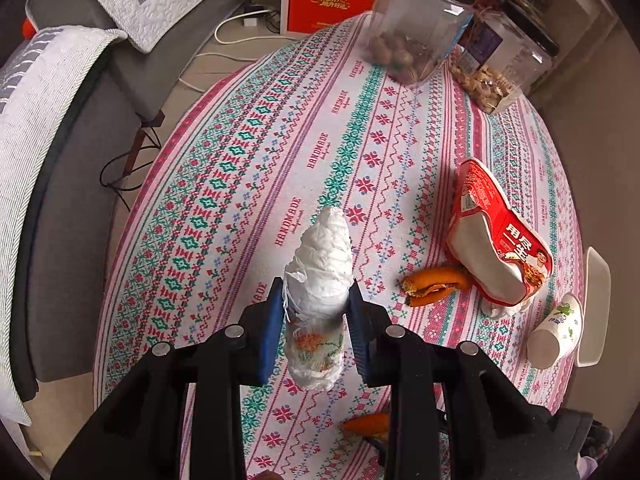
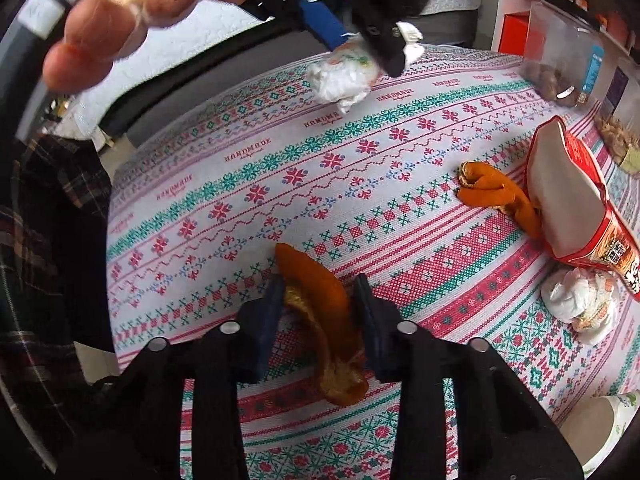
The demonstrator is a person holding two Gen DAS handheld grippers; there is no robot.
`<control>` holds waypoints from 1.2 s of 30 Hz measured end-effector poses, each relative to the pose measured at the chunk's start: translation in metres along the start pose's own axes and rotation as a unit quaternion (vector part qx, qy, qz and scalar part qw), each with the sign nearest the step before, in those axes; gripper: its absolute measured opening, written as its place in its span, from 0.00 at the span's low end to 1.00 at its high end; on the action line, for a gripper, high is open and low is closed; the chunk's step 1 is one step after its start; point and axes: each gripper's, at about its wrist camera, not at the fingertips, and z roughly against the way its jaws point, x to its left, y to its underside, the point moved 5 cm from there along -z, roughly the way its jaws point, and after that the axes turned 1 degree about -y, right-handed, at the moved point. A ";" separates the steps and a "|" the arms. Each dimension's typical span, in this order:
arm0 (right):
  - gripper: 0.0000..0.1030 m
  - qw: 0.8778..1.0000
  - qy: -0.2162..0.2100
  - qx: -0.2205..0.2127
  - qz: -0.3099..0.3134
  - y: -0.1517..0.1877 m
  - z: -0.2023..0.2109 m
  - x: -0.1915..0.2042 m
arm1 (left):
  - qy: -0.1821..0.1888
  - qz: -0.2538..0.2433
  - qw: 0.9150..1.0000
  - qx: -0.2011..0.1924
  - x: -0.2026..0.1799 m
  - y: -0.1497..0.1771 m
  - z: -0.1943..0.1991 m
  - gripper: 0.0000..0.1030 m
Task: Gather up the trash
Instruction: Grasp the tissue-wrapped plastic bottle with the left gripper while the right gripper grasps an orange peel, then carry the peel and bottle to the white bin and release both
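Observation:
My left gripper [image 1: 318, 300] is shut on a crumpled white paper wad [image 1: 320, 256] and holds it above the patterned tablecloth [image 1: 248, 152]. The right wrist view shows that same gripper [image 2: 360, 40] and wad [image 2: 344, 76] at the top. My right gripper [image 2: 318, 292] points down at the table, its blue pads closed against both sides of an orange peel [image 2: 340, 360] lying on the cloth. A second orange peel [image 2: 492, 192] lies beside a red snack bag [image 2: 572, 200]. Below the bag sits another paper wad [image 2: 580, 304]. A paper cup [image 1: 554, 334] lies on its side.
Two clear jars [image 1: 416, 20] of nuts stand at the table's far edge. A white tray [image 1: 596, 308] sits at the right edge by the cup. A grey sofa [image 1: 80, 160] with quilted covers runs along the left. A person's hand [image 2: 120, 20] shows at the top left.

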 end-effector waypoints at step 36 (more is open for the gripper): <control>0.13 0.958 0.178 -0.184 -0.131 -0.017 0.149 -0.108 | 0.041 -0.034 0.995 -0.085 -0.065 -0.006 0.029 0.30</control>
